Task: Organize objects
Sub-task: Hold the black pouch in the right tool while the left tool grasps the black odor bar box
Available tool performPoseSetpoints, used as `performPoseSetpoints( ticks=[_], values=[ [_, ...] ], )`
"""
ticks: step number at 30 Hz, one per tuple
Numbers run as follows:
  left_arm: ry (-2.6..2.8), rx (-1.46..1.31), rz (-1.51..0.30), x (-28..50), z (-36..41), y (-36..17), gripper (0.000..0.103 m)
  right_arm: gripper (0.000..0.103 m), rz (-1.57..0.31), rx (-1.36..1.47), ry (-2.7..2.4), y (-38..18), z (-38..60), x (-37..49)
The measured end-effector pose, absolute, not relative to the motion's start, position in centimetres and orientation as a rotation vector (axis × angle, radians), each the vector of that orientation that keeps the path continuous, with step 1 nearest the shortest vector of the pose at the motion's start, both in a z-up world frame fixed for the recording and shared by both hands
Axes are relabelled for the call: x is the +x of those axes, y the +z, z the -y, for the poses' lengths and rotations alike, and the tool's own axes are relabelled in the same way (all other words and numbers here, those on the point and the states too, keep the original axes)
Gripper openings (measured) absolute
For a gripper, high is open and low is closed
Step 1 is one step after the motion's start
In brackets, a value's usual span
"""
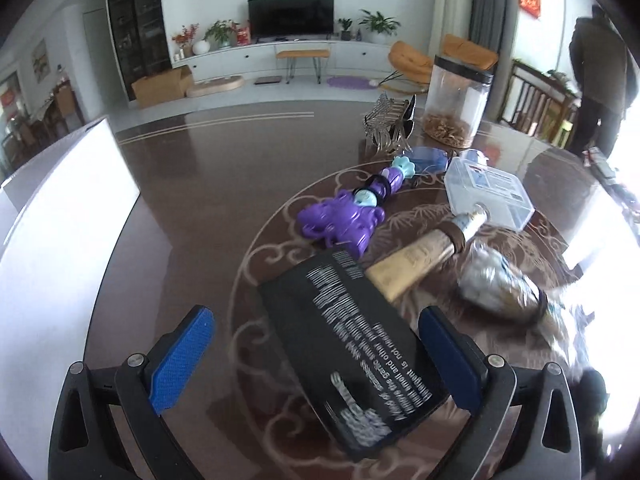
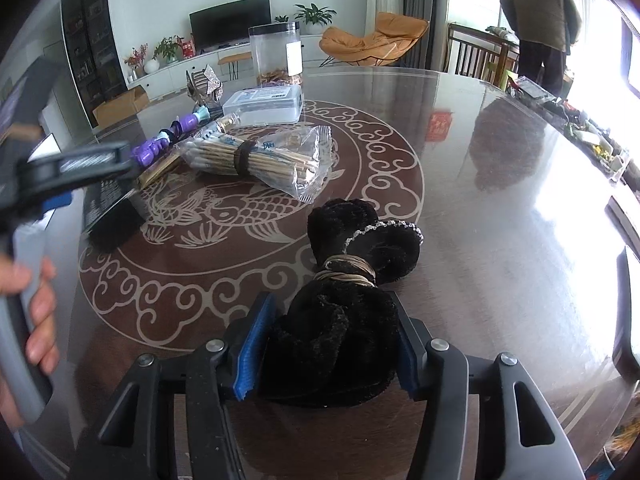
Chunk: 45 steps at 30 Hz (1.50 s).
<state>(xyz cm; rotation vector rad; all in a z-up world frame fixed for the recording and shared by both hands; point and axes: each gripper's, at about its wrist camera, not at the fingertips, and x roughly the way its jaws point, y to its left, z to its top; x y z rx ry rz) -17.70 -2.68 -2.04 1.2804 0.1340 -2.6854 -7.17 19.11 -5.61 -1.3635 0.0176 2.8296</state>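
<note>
My left gripper (image 1: 316,312) stands open wide over a black box with white print (image 1: 352,352). The box lies flat on the table between the blue pads (image 1: 180,360), close against the right one and apart from the left. From the right wrist view the same gripper (image 2: 80,168) hovers over that box (image 2: 108,208), with a hand (image 2: 36,312) on its grey handle. My right gripper (image 2: 331,298) has a black plush bow with a gold band (image 2: 348,320) between its fingers. The bow rests on the table and looks unsqueezed, the pads only brushing its fluff.
On the round brown table (image 2: 500,200) lie a purple toy figure (image 1: 340,220), a cream tube (image 1: 416,264), a bag of cotton swabs (image 2: 256,156), a clear plastic box (image 2: 264,106), a clear jar (image 2: 276,52) and silver hair clips (image 1: 384,124). A white panel (image 1: 60,220) stands left. A person (image 2: 540,12) stands far right.
</note>
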Motion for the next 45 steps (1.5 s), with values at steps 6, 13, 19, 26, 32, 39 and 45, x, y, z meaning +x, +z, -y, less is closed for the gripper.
performPoseSetpoints(
  ticks=[6,13,19,26,32,39,45],
  values=[
    [-2.676,1.384,-0.155,-17.9,3.5,-3.1,0.103,0.06,-0.004,-1.368,2.832,-5.7,-18.9,-7.2],
    [-2.656,1.399,-0.088,-17.9,2.9,-4.4,0.086,0.061,0.006,-1.37,2.829,-5.7,-18.8,-7.3],
    [-2.752,1.372,-0.048,-14.5,2.0,-3.7,0.058,0.061,0.009,-1.372,2.83,-5.7,-18.8,-7.3],
    [-2.856,1.394,0.048,-6.9,0.8,-3.8,0.059,0.062,0.012,-1.373,2.83,-5.8,-18.8,-7.4],
    [-2.791,1.456,0.026,-7.2,1.0,-4.2,0.101,0.071,0.011,-1.379,2.821,-5.8,-18.8,-7.5],
    [-2.782,1.465,0.02,-7.6,1.0,-4.5,0.103,0.073,0.007,-1.378,2.815,-5.9,-18.8,-7.5],
    [-2.783,1.466,0.021,-7.6,1.0,-4.5,0.103,0.075,0.011,-1.384,2.817,-5.8,-18.8,-7.5]
  ],
)
